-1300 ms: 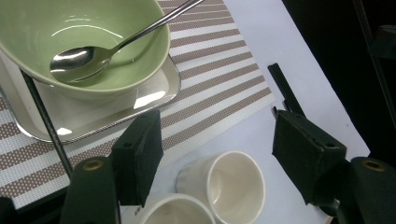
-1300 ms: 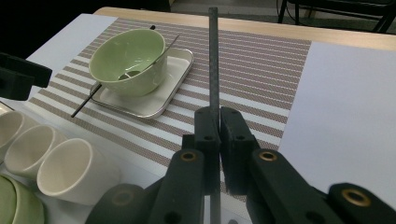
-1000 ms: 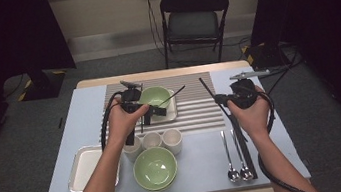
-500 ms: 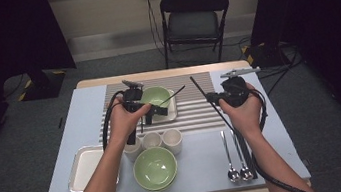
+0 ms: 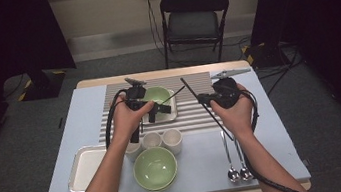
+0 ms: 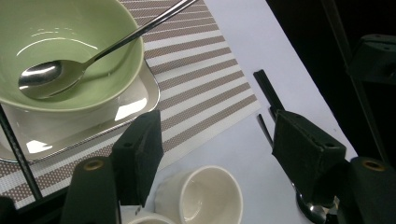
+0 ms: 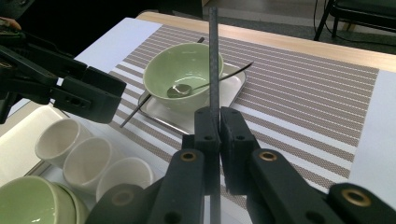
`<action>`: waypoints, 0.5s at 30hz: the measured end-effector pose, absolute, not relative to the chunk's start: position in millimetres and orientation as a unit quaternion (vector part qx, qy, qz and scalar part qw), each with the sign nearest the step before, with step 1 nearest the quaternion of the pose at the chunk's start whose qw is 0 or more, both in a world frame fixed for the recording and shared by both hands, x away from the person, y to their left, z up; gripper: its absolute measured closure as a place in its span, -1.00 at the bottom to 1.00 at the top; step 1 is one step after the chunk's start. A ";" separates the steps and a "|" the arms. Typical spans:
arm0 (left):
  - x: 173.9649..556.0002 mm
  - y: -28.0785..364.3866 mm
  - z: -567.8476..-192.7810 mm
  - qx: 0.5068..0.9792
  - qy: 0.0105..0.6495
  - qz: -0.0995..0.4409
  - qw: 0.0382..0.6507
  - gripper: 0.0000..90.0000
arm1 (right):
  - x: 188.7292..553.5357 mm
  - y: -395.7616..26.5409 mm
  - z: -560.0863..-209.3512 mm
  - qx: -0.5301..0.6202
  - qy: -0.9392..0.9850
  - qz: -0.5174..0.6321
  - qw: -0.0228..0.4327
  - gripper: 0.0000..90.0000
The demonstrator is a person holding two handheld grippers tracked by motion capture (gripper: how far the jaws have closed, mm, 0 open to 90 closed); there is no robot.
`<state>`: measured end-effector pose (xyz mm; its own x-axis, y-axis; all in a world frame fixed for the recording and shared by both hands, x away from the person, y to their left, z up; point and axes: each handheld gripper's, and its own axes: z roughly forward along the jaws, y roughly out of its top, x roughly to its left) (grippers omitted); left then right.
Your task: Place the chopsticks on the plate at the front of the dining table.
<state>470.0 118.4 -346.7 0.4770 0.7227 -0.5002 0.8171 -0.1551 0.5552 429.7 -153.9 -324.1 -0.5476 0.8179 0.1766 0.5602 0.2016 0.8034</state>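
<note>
My right gripper [image 5: 205,99] [image 7: 214,117] is shut on a black chopstick [image 5: 190,89] [image 7: 214,65], which slants over the striped mat [image 5: 195,110] above the table. To its left a green bowl [image 5: 155,95] [image 7: 180,70] [image 6: 56,28] stands on a square plate [image 5: 173,113] [image 7: 233,88] with a spoon [image 7: 184,89] [image 6: 42,77] in it. A second dark stick [image 7: 137,108] lies along the plate's far side. My left gripper [image 5: 159,109] [image 6: 217,126] hangs open beside the bowl, nothing between its jaws.
Three white cups [image 5: 172,140] [image 7: 88,156] stand in a row in front of the mat, with stacked green bowls [image 5: 155,168] nearer me. A metal tray [image 5: 85,168] lies at the front left, two spoons [image 5: 237,170] at the front right. A chair [image 5: 193,22] stands behind the table.
My right gripper has moved left toward the middle of the mat, carrying the chopstick with it. The left gripper has stayed by the bowl.
</note>
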 end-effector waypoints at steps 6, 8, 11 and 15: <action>470.5 116.7 -342.8 0.757 0.507 -0.058 0.409 -0.25 | 430.4 -146.9 -326.0 0.447 0.766 0.438 0.143 0.92; 470.5 116.3 -341.5 0.756 0.507 -0.057 0.411 -0.25 | 430.6 -144.5 -326.8 0.446 0.768 0.437 0.143 0.92; 470.5 115.6 -341.4 0.756 0.507 -0.056 0.410 -0.25 | 430.5 -141.0 -327.9 0.444 0.770 0.436 0.141 0.92; 470.4 114.4 -341.6 0.752 0.512 -0.051 0.412 -0.25 | 430.1 -136.7 -328.9 0.440 0.773 0.436 0.139 0.92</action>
